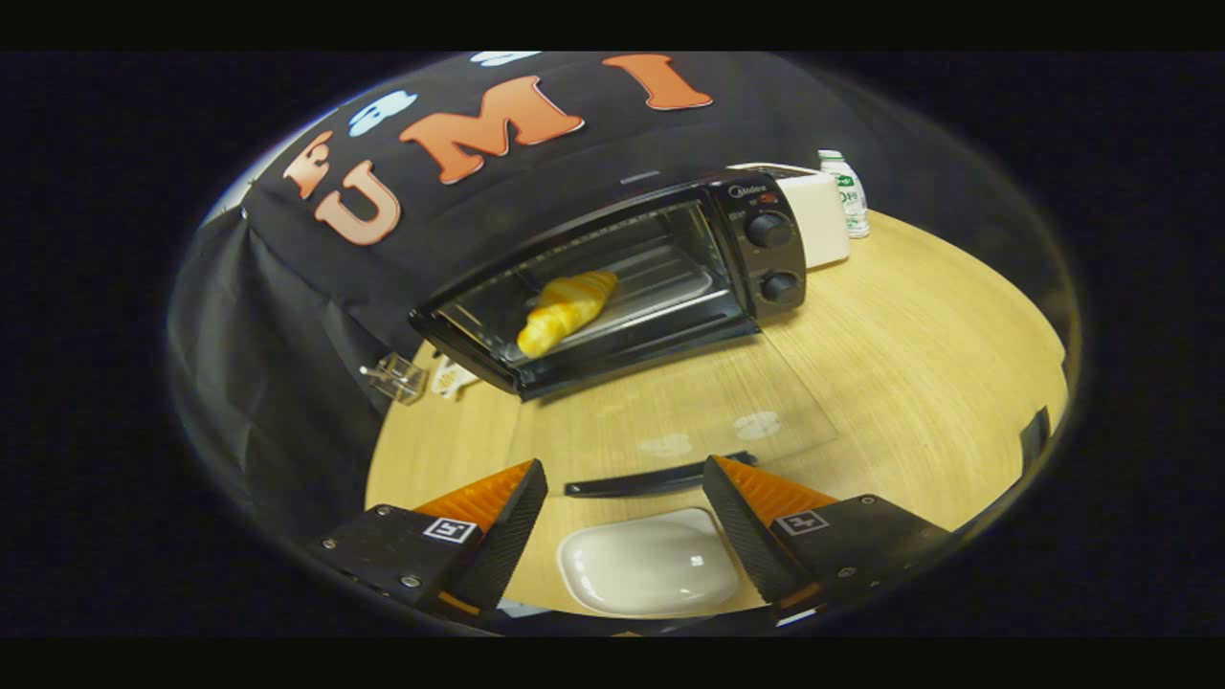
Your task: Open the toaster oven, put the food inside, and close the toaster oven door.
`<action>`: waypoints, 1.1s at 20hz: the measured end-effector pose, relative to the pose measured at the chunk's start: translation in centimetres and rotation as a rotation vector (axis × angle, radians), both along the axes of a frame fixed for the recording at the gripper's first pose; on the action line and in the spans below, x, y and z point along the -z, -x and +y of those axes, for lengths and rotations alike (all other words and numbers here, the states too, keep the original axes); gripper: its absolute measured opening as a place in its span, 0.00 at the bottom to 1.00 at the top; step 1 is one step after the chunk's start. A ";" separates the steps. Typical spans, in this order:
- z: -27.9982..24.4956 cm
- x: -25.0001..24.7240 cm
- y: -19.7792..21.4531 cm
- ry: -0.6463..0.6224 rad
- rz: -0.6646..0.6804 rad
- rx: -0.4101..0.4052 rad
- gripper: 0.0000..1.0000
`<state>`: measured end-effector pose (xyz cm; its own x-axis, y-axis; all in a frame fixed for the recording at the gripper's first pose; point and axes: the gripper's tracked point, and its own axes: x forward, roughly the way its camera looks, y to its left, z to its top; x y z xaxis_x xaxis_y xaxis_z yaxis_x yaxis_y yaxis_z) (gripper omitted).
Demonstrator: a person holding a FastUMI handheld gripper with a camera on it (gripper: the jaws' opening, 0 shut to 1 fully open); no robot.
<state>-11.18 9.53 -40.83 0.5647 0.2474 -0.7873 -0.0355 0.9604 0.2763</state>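
Note:
A black toaster oven point(766, 258) stands on the wooden table against the booth wall, its glass door point(670, 411) swung down flat toward me. A golden croissant point(567, 311) lies on the rack inside the oven. The door's black handle point(660, 477) runs across just ahead of my fingertips. My gripper point(624, 469) is open and holds nothing; its fingers flank an empty white plate point(646, 566) lying close beneath them.
A white box point(825, 218) and a small bottle point(846, 191) stand behind the oven's knob side. A clear plastic piece point(397, 376) and a small white item point(452, 378) lie by the oven's other end. Bare wooden tabletop point(919, 354) spreads beside the door.

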 end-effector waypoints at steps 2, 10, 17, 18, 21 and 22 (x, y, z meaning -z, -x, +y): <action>-1.0 1.5 0.8 0.053 0.049 -0.016 0.97; -0.3 6.2 2.4 0.144 0.196 -0.151 0.98; 1.2 7.6 1.1 0.144 0.234 -0.174 0.99; 1.1 7.2 1.3 0.143 0.240 -0.172 0.98; 1.1 6.0 1.1 0.150 0.225 -0.169 0.99; 1.2 5.5 1.1 0.153 0.216 -0.176 0.99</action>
